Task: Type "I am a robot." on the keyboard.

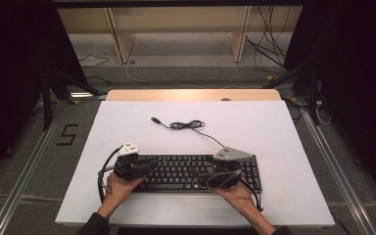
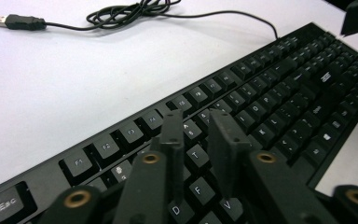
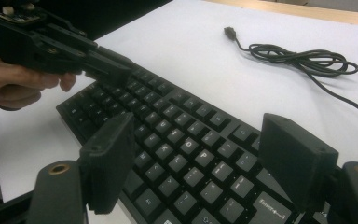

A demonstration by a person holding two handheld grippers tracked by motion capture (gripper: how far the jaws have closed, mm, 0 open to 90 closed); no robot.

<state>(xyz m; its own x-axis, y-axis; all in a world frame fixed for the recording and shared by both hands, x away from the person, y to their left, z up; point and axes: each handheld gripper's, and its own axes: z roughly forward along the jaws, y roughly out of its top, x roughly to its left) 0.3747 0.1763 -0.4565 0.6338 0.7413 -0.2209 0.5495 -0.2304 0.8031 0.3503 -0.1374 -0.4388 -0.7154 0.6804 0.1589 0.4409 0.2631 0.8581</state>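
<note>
Nearest the lens in the left gripper view: left gripper [image 2: 200, 140], two black jaws standing a narrow gap apart, nothing between them, poised just above the letter keys of the flat black plastic keyboard [image 2: 270, 98]. No key visibly pressed by the tips; contact with the key tops hard to tell. Same left gripper seen from the high view at the keyboard's left end [image 1: 144, 167], carried by the left hand [image 1: 120, 186] at the near left corner, white plate on top, black cable looping down beside the wrist.

Right gripper [image 3: 200, 154] spread wide, jaws well apart, hovering over the right half of the keyboard near the Enter key, gripping nothing. From the high view, sitting at the keyboard's right part [image 1: 200, 176], grey three-cornered plate on top, held by the right hand [image 1: 237, 193] at the near edge.

Keyboard lying flat on the white tabletop [image 1: 284, 132], toward the near side, roughly centred, long edge parallel to the near edge. Thin black cable [image 1: 188, 125] running from the keyboard's far edge, bunched in a loose coil farther back on the tabletop, ending in a USB plug [image 2: 0, 20] lying flat, well apart from the keys.
</note>
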